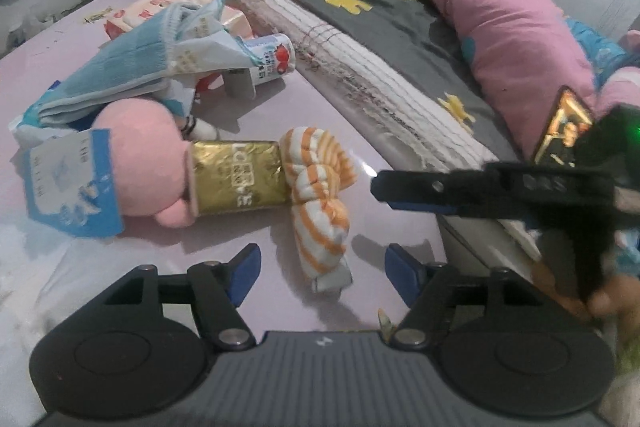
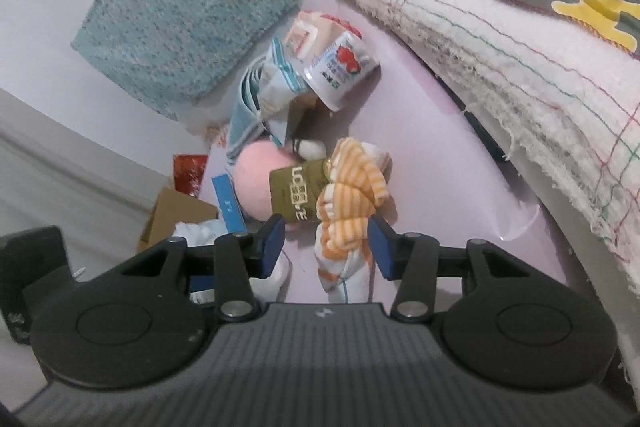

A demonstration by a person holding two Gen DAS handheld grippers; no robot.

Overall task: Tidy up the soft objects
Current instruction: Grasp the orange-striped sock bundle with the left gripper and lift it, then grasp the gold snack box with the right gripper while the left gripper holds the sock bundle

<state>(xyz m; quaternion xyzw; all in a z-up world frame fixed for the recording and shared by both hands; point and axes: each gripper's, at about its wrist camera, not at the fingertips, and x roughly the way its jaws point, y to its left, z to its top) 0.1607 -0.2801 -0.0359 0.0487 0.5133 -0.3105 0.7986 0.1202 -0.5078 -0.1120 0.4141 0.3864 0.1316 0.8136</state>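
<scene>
Left wrist view: one orange-striped sock point(image 1: 320, 195), knotted, lies on the pale lilac counter point(image 1: 400, 131), touching one gold foil packet point(image 1: 238, 177) and near one pink plush point(image 1: 144, 163) and one folded blue cloth point(image 1: 120, 67). The left gripper point(image 1: 322, 269) has its fingers apart, clear of the sock. The right gripper point(image 2: 326, 245) brackets the sock, fingers apart, contact unclear. One bed point(image 1: 400, 27) adjoins.
</scene>
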